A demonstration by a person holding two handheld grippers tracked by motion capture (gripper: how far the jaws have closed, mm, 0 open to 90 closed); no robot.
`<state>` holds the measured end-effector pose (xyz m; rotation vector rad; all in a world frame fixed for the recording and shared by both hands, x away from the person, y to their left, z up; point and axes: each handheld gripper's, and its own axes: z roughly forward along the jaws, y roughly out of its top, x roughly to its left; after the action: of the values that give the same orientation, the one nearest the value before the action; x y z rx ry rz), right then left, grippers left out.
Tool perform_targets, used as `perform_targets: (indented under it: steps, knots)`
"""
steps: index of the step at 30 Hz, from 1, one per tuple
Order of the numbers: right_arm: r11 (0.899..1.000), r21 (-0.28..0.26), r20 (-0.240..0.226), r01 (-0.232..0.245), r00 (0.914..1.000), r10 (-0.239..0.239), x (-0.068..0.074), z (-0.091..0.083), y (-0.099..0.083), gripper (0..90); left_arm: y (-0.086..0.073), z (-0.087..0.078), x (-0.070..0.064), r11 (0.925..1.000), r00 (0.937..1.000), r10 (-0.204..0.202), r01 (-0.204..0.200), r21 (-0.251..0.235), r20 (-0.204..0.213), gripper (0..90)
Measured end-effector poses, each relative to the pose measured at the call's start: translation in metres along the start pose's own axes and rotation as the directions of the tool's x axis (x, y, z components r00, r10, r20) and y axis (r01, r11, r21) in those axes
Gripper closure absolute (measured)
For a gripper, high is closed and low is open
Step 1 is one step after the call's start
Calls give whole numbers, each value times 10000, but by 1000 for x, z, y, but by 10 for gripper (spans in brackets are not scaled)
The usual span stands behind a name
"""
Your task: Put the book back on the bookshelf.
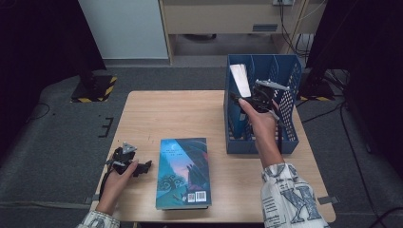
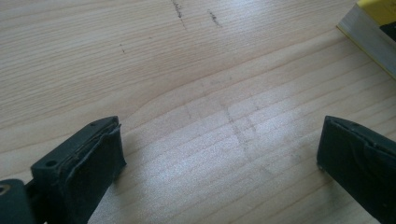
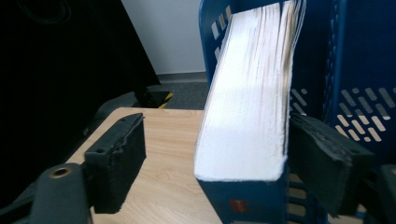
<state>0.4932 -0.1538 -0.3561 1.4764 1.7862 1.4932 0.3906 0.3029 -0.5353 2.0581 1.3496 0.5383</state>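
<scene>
The right gripper (image 1: 247, 99), fingers spread, seemingly touches a thick white-paged book (image 3: 250, 107) standing in the blue plastic file rack (image 1: 291, 76); the left gripper (image 1: 142, 166) rests released on the bench (image 1: 180, 114).

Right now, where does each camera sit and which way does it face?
High view: above the person's side, looking forward and down at the table; both forearms, left gripper and right gripper show.
Left gripper view: rides the left gripper, looking down at bare wood; its jaws stand wide apart.
Right gripper view: rides the right gripper, facing the rack; its jaws stand either side of the upright book.
Shared: high and right gripper views both show the upright book and rack.
</scene>
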Motion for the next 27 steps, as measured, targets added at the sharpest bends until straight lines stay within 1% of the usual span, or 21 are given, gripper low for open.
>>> perform_targets:
  steps: [6,10,12,14,17,22,27]
  knots:
    - [9997,-49,90,223,9997,-223,4,-4,-2,106,0,0,0,10000,10000,1,-1,0,7,0]
    - [9997,-111,71,238,9997,-237,2,-11,-9,91,0,0,0,10000,10000,2,-2,-4,14,0]
    - [9994,-47,55,339,9994,-339,1,-15,-14,87,0,0,0,10000,10000,7,-7,6,6,0]
    - [9994,0,13,338,9994,-338,1,-20,-20,85,0,0,0,10000,10000,9,-9,3,5,0]
    - [9987,60,19,509,9987,-509,0,-26,-31,80,0,0,0,10000,10000,13,-13,4,4,0]
    - [9979,127,-52,629,9980,-628,-2,-35,-52,82,0,0,0,10000,10000,22,-22,1,0,0]
    - [9975,328,-377,633,9974,-621,-1,-42,-75,83,0,0,0,10000,10000,30,-30,-7,3,0]
